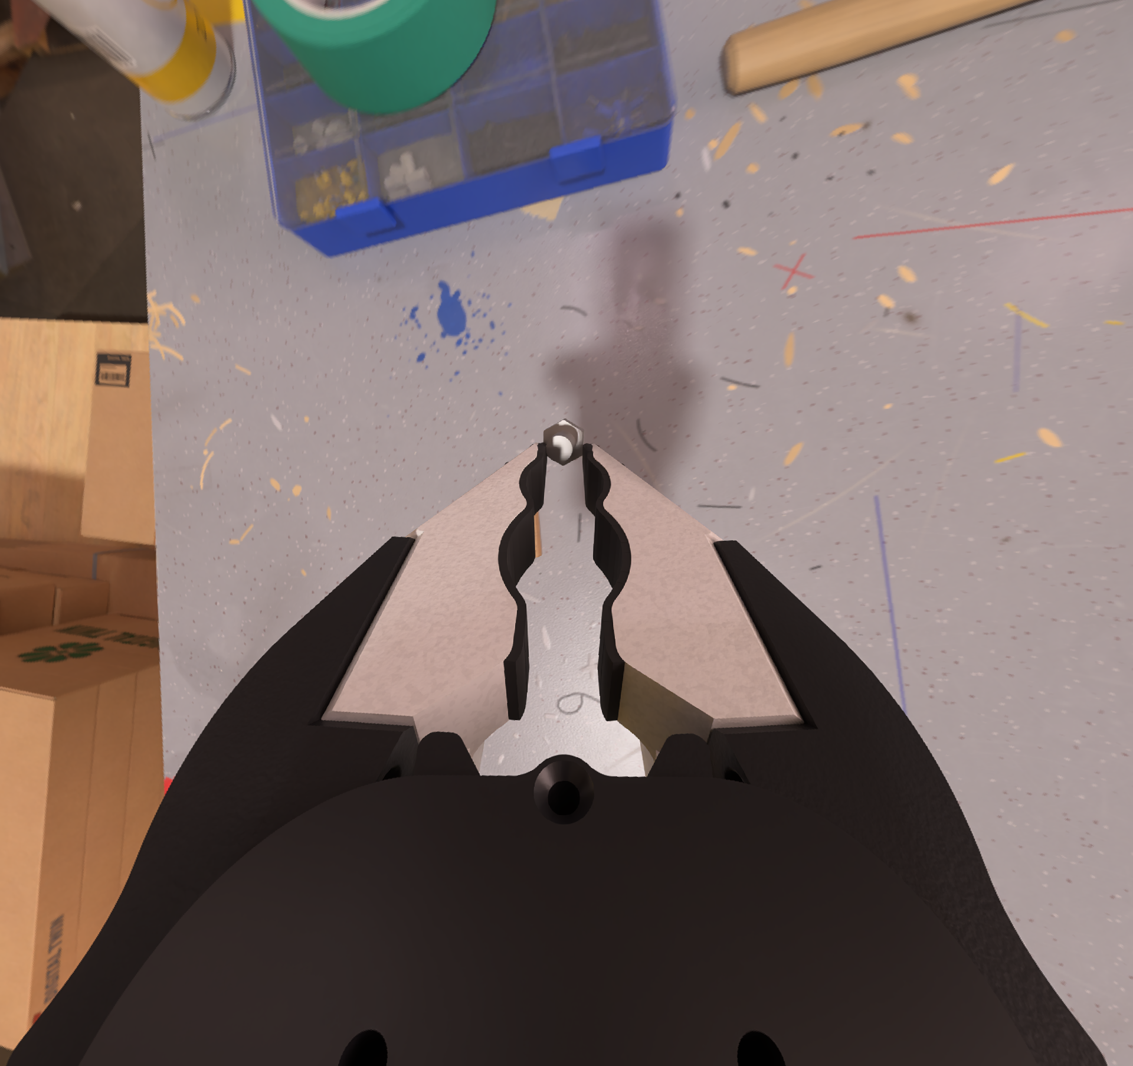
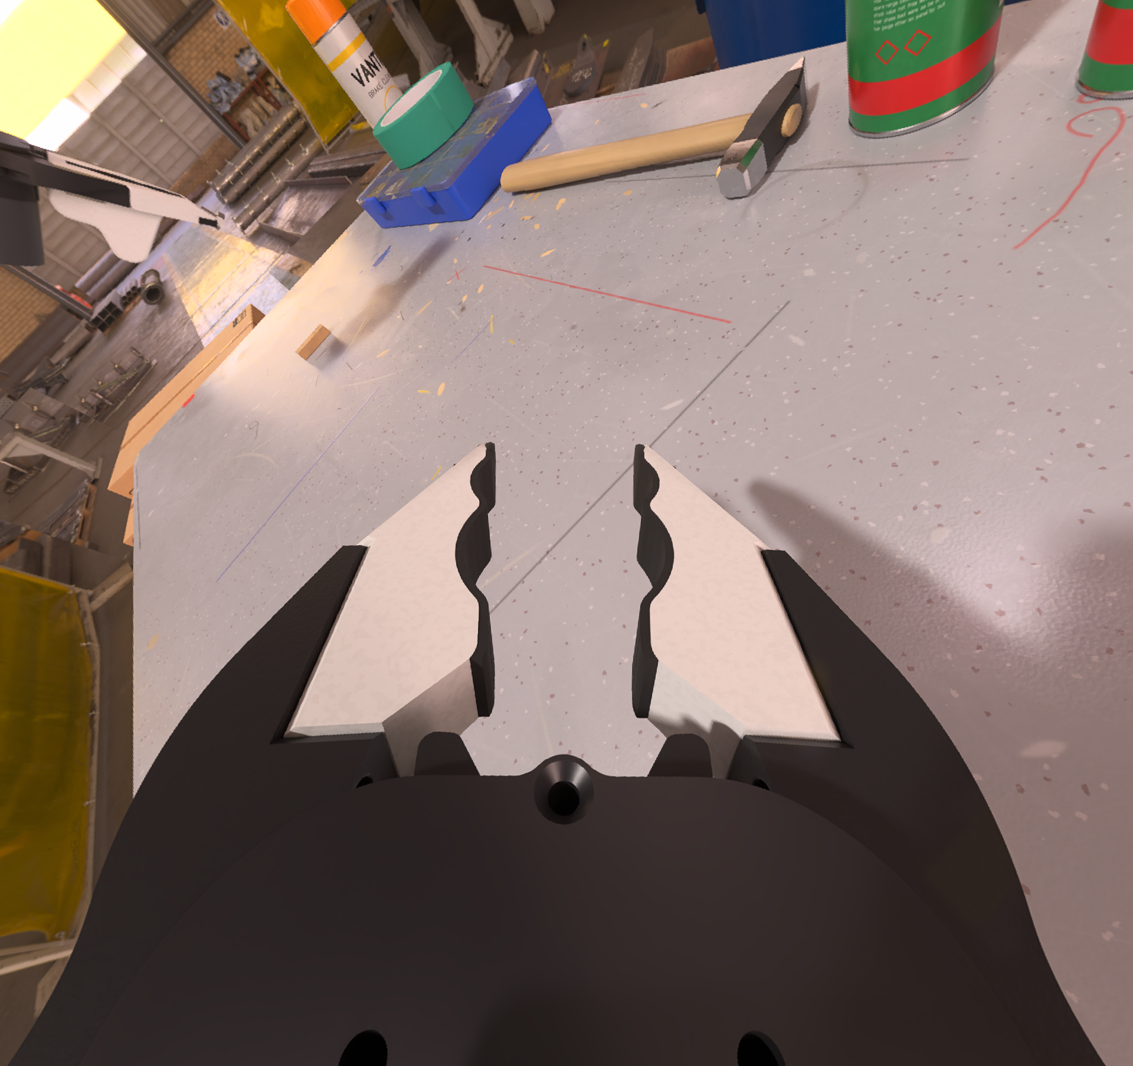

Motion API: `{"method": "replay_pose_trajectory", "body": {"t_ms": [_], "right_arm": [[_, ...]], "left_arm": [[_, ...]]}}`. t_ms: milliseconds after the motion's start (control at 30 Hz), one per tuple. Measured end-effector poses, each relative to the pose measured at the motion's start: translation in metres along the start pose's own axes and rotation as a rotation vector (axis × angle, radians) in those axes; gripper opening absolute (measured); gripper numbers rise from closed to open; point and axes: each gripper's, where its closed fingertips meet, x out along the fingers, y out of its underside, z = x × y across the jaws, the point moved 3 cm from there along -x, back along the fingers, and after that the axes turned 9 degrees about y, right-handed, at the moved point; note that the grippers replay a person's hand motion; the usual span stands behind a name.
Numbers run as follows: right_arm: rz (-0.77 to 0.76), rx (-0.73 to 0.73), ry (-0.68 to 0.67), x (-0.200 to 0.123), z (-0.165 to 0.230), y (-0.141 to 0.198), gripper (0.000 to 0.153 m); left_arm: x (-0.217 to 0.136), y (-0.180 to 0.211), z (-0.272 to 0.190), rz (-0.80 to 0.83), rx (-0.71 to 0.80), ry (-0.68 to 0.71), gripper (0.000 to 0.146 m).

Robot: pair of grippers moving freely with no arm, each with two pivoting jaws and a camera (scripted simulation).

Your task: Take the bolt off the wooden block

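In the left wrist view my left gripper [image 1: 563, 453] is shut on a small silver hex-headed bolt [image 1: 561, 443], pinched at the very fingertips and held above the grey table [image 1: 858, 546]. The small wooden block [image 2: 314, 342] lies on the table near its left edge in the right wrist view, with nothing standing on it. The left gripper also shows in the right wrist view [image 2: 208, 218], raised well above the block. My right gripper [image 2: 564, 454] is open and empty, hovering low over bare table, apart from the block.
A blue parts box [image 1: 466, 116] carries a green tape roll [image 1: 374, 12], with a spray can [image 2: 343, 43] behind. A wooden-handled hammer [image 2: 644, 153] and two green-and-red cans [image 2: 919, 55] stand at the back. Cardboard boxes [image 1: 67, 546] sit beyond the table's left edge.
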Motion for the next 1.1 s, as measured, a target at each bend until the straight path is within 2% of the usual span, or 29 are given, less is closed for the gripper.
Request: {"method": "replay_pose_trajectory", "body": {"t_ms": [333, 767, 833, 1100], "right_arm": [[-0.005, 0.001, 0.004, -0.003, 0.0, -0.001, 0.045], [-0.011, -0.003, 0.007, -0.006, 0.001, -0.002, 0.045], [-0.01, -0.004, 0.008, -0.006, 0.001, -0.002, 0.045], [-0.038, 0.011, 0.038, -0.021, -0.002, -0.003, 0.045]], "left_arm": [[-0.027, -0.04, -0.077, -0.074, 0.15, 0.047, 0.011], [-0.031, -0.063, -0.141, -0.093, 0.268, 0.104, 0.011], [-0.032, -0.069, -0.155, -0.099, 0.297, 0.112, 0.008], [-0.034, -0.101, -0.247, -0.111, 0.471, 0.205, 0.008]]}}
